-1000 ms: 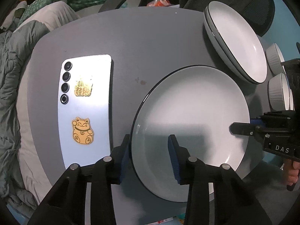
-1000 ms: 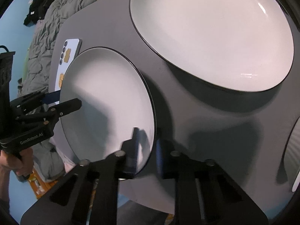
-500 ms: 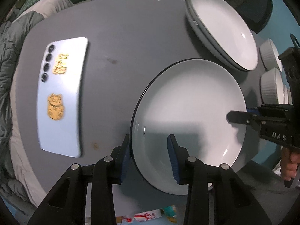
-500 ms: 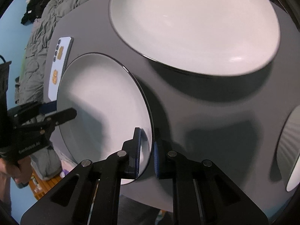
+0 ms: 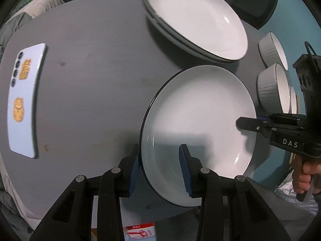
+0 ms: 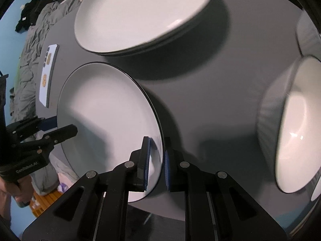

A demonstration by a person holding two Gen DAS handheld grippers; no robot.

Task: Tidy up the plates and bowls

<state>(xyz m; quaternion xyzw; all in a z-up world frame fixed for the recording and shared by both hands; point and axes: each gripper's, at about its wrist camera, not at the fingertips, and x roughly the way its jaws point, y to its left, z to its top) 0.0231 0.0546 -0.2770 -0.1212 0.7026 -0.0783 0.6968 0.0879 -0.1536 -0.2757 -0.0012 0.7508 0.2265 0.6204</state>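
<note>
A white plate with a dark rim (image 5: 200, 110) hangs slightly tilted over the grey table (image 5: 90, 60), held at opposite edges. My left gripper (image 5: 159, 168) is shut on its near rim, one blue pad outside and one on the inner face. My right gripper (image 6: 157, 160) is shut on the opposite rim (image 6: 104, 104), and shows in the left wrist view at the plate's right edge (image 5: 246, 123). A stack of similar plates (image 5: 194, 20) sits just beyond the held plate. Ribbed white bowls (image 5: 272, 88) stand to the right of it.
A pale blue phone with gold cat stickers (image 5: 25, 100) lies face down at the table's left side. A large bowl (image 6: 291, 124) is close to my right gripper's right. A dark mesh chair (image 5: 258, 2) stands behind the table, and grey bedding (image 6: 30, 50) lies beyond its left edge.
Both grippers have carried the plate across the table, away from the phone and toward the plate stack and bowls, which now look nearer and larger. Both grips are unchanged.
</note>
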